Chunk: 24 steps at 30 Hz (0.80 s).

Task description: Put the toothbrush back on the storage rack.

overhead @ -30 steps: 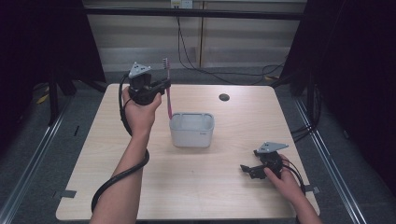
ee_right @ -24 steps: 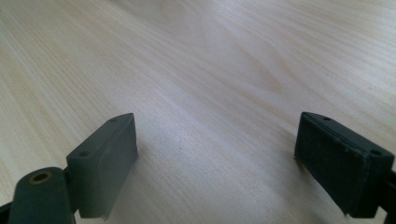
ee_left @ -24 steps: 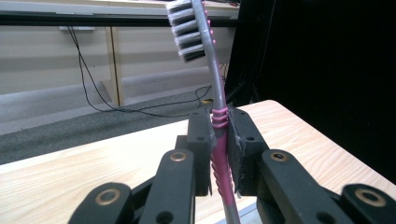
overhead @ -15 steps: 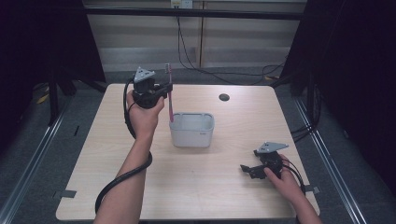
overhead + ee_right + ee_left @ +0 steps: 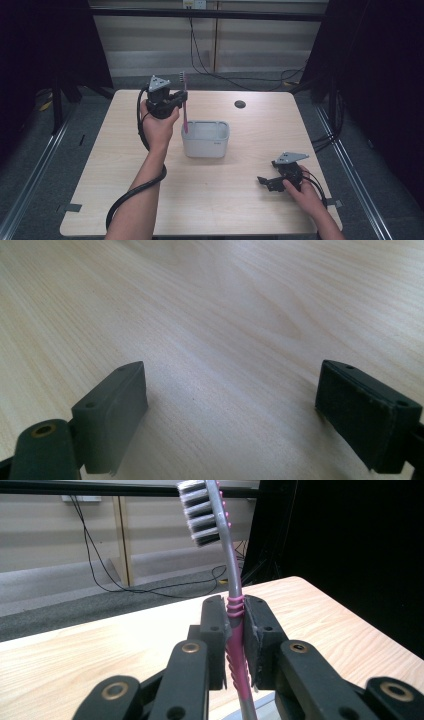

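L gripper (image 5: 176, 101) lifts toothbrush (image 5: 183, 102) upright over grey tub's (image 5: 205, 139) left rim, mid-table.
Jaws clamped on pink handle, bristles up; next: lower or clear it w/o snagging rim. R gripper (image 5: 265, 181) wide open, empty, near table's (image 5: 120, 165) front-right corner.

We see a light wooden table (image 5: 210, 200) with a small dark round spot (image 5: 240, 104) near its far edge, and black cables (image 5: 210, 65) on the grey floor (image 5: 30, 165) beyond.
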### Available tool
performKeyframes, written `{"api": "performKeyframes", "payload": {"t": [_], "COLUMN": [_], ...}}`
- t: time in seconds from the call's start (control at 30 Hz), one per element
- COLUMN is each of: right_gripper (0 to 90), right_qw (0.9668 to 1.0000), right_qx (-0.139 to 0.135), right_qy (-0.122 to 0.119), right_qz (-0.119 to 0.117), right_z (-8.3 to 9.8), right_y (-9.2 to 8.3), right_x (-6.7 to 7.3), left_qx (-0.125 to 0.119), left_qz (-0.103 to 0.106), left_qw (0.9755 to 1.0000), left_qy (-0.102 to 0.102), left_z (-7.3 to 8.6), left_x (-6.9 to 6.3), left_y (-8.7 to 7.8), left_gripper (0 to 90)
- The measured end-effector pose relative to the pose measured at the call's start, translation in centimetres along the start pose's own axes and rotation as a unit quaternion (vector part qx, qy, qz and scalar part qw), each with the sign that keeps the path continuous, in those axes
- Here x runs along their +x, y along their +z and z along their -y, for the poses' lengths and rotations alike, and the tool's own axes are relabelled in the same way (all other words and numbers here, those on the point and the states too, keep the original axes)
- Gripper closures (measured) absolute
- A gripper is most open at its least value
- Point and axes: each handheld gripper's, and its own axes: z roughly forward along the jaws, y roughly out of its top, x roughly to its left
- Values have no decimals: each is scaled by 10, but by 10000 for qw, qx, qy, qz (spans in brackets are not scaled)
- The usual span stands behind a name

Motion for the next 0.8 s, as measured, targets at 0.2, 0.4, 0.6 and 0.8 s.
{"api": "performKeyframes", "payload": {"t": [0.2, 0.4, 0.6, 0.8], "right_gripper": [126, 126, 127, 127], "right_qw": [10000, 10000, 10000, 10000], "right_qx": [5, 5, -4, -4], "right_qy": [4, 4, -9, -10], "right_qz": [5, 6, 5, 1], "right_z": [0, 0, 0, 0], "right_y": [0, 0, 0, 0], "right_x": [0, 0, 0, 0], "left_qx": [-26, -15, 22, 57], "left_qz": [-9, -43, -41, -42], "left_qw": [10000, 10000, 10000, 10000], "left_qy": [0, 38, 58, 56], "left_z": [3, 6, 10, 14], "left_x": [-1, -1, -1, -1], "left_y": [1, 2, 4, 5], "left_gripper": [800, 800, 798, 798]}}
